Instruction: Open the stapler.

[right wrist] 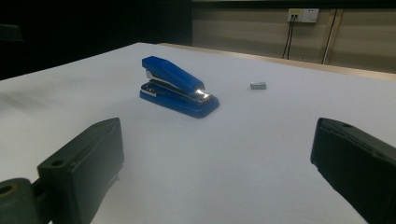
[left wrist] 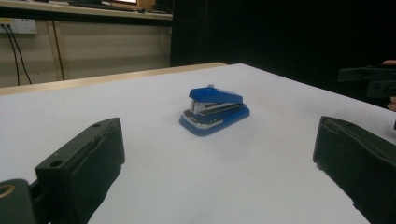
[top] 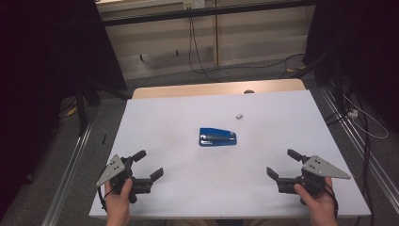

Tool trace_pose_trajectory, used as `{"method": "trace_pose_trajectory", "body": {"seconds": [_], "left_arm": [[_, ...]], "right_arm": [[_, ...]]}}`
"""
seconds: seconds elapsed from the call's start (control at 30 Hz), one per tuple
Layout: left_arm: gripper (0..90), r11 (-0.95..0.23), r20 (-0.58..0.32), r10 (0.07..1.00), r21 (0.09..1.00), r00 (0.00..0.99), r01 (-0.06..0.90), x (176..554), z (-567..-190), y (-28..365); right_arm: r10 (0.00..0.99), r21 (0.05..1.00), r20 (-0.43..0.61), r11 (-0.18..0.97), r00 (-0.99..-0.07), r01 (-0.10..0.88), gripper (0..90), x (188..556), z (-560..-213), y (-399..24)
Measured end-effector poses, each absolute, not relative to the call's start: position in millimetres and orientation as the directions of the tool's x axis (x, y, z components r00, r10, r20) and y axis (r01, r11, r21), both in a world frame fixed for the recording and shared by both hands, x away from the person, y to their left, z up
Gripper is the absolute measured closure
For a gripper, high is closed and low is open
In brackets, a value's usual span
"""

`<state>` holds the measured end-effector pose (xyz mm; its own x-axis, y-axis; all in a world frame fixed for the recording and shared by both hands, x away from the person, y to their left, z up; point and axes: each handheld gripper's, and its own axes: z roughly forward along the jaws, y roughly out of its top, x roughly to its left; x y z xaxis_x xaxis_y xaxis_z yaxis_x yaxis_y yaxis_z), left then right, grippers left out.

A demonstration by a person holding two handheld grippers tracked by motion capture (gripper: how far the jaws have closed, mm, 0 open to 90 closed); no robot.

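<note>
Both grippers — left gripper and right gripper — sit spread wide and empty near my edge of the white table. Between them, farther out, I see the blue stapler lying mid-table — a small staple block beyond it, dark curtains around.

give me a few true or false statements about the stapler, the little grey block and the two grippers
1. The stapler lies on the table between the two grippers. True.
2. The left gripper is shut on the stapler. False: its jaws are open and hold nothing.
3. A small grey block lies beyond the stapler, apart from it. True.
4. The stapler is red. False: it is blue.
5. The right gripper is open, short of the stapler. True.
</note>
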<state>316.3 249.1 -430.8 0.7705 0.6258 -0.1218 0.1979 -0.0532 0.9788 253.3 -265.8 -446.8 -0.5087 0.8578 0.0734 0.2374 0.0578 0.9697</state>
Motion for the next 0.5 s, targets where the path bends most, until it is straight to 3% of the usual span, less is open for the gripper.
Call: {"method": "trace_pose_trajectory", "body": {"seconds": [0.33,0.5], "left_arm": [[2.1,-0.051,-0.122,0.618,0.980,0.777,0.195,319.4,-429.2,246.3],[1.9,-0.044,-0.129,0.618,0.979,0.775,0.199,322.6,-429.3,240.8]], "right_arm": [[0.848,0.968,0.102,0.037,-0.520,0.250,2.1,255.0,-447.4,-264.0],[0.853,0.969,0.065,0.070,-0.517,0.236,2.2,257.7,-445.4,-262.9]]}}
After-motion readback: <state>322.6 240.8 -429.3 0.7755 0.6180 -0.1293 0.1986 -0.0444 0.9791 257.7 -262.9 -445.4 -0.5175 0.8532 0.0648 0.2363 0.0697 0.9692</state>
